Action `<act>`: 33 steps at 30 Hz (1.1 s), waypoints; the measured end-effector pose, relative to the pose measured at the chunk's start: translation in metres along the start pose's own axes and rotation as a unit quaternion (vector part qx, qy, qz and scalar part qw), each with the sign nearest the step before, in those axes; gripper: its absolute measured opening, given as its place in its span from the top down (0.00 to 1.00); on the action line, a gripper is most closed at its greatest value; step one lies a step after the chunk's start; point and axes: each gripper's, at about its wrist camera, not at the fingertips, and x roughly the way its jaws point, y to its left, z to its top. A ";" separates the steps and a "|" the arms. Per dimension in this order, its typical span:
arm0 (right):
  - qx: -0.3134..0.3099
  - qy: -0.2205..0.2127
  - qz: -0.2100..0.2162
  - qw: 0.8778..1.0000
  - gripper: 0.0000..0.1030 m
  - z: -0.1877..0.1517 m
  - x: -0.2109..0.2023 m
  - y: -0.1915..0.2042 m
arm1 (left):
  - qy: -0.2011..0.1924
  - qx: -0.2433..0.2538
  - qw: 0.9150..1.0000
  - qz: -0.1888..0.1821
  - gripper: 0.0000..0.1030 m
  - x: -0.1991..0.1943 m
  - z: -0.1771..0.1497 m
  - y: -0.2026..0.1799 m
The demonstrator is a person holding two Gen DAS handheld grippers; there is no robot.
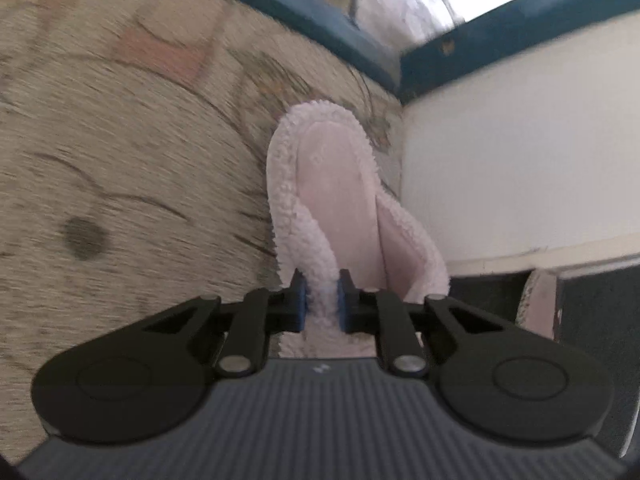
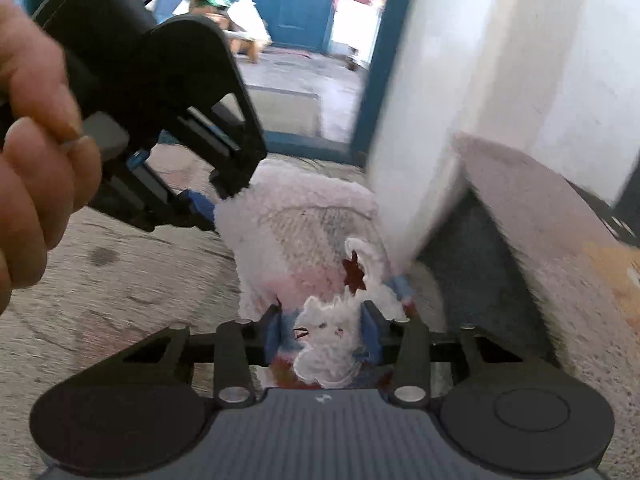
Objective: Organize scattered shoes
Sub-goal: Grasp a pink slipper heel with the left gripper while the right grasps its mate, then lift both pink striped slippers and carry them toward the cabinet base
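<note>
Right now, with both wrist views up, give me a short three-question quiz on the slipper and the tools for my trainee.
1. True or false: the left tool is shut on the fluffy rim of the pink slipper.
2. In the left wrist view, on which side of the slipper does the white wall stand? A. left B. right C. it is not visible
3. Counting the right tool, how many tools grip the slipper?

Key: 1 true; 2 B; 3 two, the left tool at the rim and the right tool at the white furry ornament.
</note>
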 end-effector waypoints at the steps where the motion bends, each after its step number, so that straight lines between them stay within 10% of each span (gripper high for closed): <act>1: -0.014 -0.008 0.012 1.000 0.63 0.003 -0.001 0.009 | -0.006 -0.007 1.000 0.004 0.87 -0.007 0.002 0.007; 8: -0.078 -0.031 0.075 0.994 0.64 0.012 -0.006 0.070 | -0.041 0.004 0.995 0.091 0.85 -0.038 0.012 0.042; 18: -0.039 0.001 0.086 0.995 0.25 0.013 -0.003 0.053 | -0.063 0.100 0.980 0.157 0.65 -0.024 0.011 0.029; 21: -0.009 0.019 0.090 0.996 0.22 0.007 -0.003 0.039 | -0.063 0.108 0.981 0.148 0.42 -0.023 0.012 0.034; 28: 0.025 0.047 0.105 0.993 0.15 -0.009 -0.008 0.027 | -0.084 0.124 0.983 0.109 0.30 -0.038 0.016 0.035; 33: 0.033 0.051 0.105 0.993 0.12 -0.013 -0.007 0.025 | -0.086 0.220 0.969 0.074 0.16 -0.044 0.008 0.002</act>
